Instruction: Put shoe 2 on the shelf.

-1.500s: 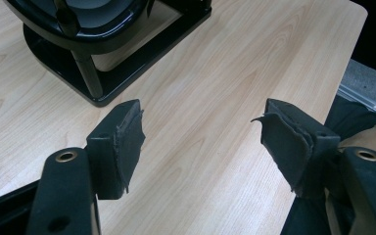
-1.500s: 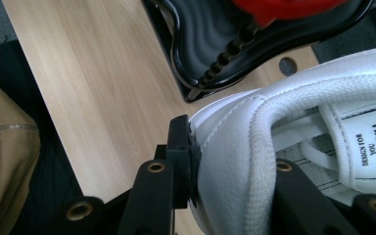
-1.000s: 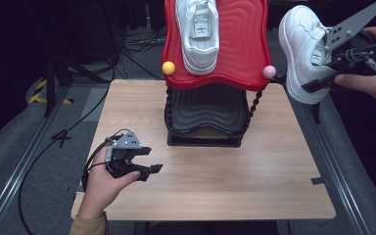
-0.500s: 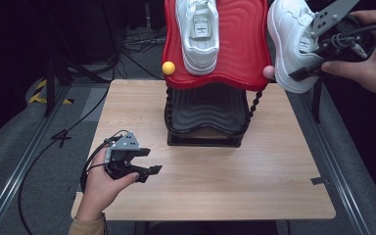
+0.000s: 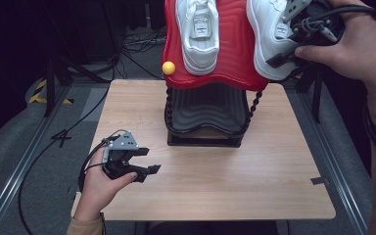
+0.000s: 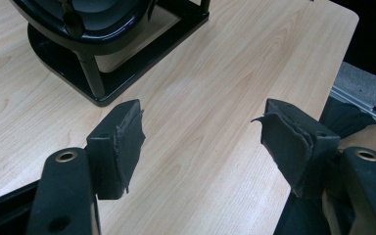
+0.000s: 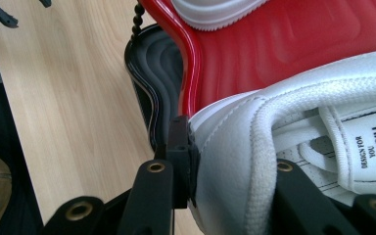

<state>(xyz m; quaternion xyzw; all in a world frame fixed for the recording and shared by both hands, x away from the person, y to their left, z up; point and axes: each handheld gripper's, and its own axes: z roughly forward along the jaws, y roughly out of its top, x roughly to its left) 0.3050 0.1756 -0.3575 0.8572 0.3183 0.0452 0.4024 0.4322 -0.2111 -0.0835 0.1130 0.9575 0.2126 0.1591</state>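
Sneaker (image 5: 267,36) number two sits clamped in my right gripper (image 7: 225,186), carried over the right half of the red shelf (image 5: 235,54) at the top of the rack, just beside its mate (image 5: 198,34), which already lies on that shelf. In the right gripper view one pad presses the outer side of the heel while the other jaw goes down inside the padded collar, so I am pinching a single wall of the shoe.

I judge it light for its bulk. The upper looks soft and smooth and will give under the pads, while the rubber sole is the stiff part. Holding it by the heel wall lets the toe hang and swing, so I expect some droop as I lower it. A grip across the heel counter, low near the sole, would hold firmer. Nothing about it looks fragile, though the smooth white surface could slide if the pinch loosens.

My left gripper (image 5: 144,169) rests low over the wooden table (image 5: 274,166), its jaws standing well apart with nothing between them.

The toe of the held shoe runs off the top of the high view, and my hand (image 5: 347,46) covers much of the heel. I cannot make out whether the sole touches the shelf yet. The black lower shelf (image 5: 205,105) lies mostly in shadow under the red one.
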